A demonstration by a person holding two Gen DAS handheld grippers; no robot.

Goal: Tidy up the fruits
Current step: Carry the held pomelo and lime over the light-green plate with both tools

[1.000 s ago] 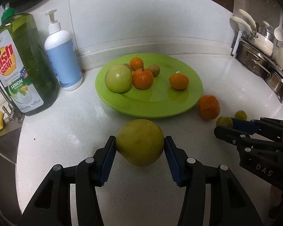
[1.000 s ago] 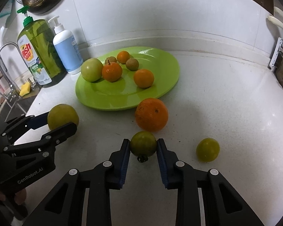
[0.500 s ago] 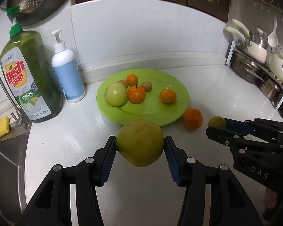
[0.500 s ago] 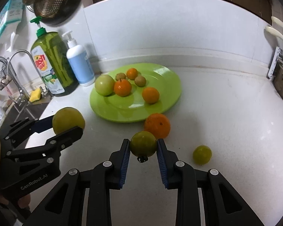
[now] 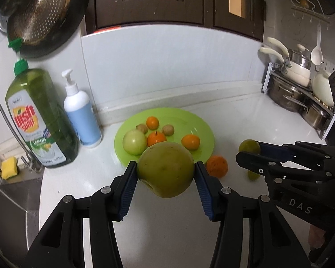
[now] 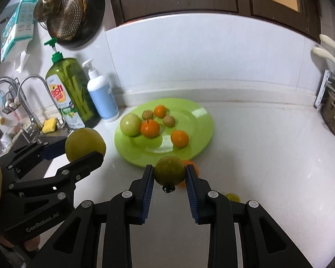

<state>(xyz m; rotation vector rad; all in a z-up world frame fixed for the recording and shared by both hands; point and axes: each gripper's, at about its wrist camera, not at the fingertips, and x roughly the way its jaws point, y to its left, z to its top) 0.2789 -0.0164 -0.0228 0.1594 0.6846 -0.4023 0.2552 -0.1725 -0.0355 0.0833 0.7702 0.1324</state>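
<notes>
Left gripper (image 5: 165, 174) clenched on big yellow-green fruit (image 5: 165, 169) — fruit between jaws, clear of desk (image 5: 245, 120). Right gripper (image 6: 170, 175) grasping small green fruit (image 6: 169, 171). Green plate (image 6: 198, 120) beyond both jaws — orange (image 5: 217, 166) just beside its rim.

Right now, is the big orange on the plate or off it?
Off. The big orange sits on the white counter just beyond the green plate rim, nearest the right gripper.

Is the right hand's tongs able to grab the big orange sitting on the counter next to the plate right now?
Probably not yet. The right tongs are already shut on a small green fruit, so nothing else fits. The orange itself sits uncovered beside the green plate.
</notes>
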